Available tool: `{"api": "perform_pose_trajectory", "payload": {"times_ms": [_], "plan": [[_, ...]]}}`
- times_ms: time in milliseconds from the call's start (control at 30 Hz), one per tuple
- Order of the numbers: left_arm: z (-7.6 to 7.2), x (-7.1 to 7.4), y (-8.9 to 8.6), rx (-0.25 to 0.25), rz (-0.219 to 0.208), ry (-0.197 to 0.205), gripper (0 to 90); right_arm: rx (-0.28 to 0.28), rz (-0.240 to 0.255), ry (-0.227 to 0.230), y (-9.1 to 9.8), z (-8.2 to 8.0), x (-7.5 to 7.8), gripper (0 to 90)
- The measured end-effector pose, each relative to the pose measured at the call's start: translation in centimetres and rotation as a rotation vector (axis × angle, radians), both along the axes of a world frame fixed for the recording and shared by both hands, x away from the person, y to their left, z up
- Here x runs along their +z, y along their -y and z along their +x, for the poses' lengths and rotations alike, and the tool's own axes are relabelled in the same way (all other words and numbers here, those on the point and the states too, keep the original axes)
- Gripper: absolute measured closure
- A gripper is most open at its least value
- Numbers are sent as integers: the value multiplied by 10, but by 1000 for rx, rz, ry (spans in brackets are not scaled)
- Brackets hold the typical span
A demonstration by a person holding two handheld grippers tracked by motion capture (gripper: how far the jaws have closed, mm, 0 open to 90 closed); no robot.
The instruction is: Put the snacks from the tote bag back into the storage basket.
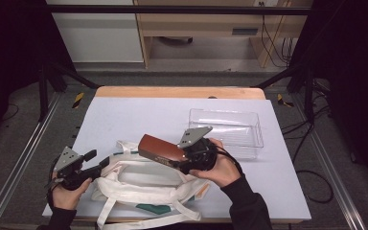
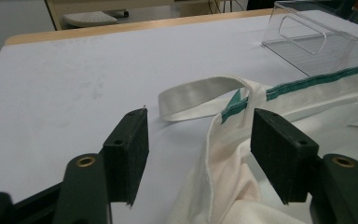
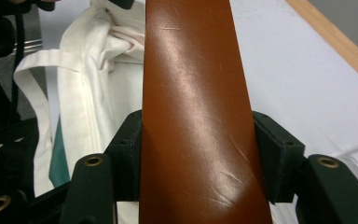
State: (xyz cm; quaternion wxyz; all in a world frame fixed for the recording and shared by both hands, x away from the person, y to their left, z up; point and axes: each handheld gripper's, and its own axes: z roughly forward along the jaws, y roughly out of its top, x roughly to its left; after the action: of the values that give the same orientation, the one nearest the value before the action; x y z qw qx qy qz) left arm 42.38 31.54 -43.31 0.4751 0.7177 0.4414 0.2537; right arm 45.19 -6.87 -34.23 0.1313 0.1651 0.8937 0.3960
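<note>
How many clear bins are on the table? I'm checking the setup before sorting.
1. The clear bin stands at the far right of the table, beyond the brown case held in the right gripper. Nothing seems to hide another.

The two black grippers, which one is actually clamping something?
The right gripper: its jaws press both sides of the glossy brown leather case. The left gripper stands open, the white canvas tote bag loose between its jaws.

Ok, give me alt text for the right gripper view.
The right gripper has its black jaws clamped on the sides of a glossy brown case, held above a white tote bag lying on a pale table.
</note>
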Motion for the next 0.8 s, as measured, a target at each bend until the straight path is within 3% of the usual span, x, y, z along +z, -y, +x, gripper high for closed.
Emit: {"api": "perform_pose_trajectory", "payload": {"times_ms": [267,633,800], "plan": [[1,-4,0,-1,7,-18,365,-70,14,17,28,7,12,433],[4,-10,1,-11,24,-43,387,-170,20,37,65,28,23,433],[4,-11,2,-23,42,-62,461,-211,8,34,77,38,21,433]]}}
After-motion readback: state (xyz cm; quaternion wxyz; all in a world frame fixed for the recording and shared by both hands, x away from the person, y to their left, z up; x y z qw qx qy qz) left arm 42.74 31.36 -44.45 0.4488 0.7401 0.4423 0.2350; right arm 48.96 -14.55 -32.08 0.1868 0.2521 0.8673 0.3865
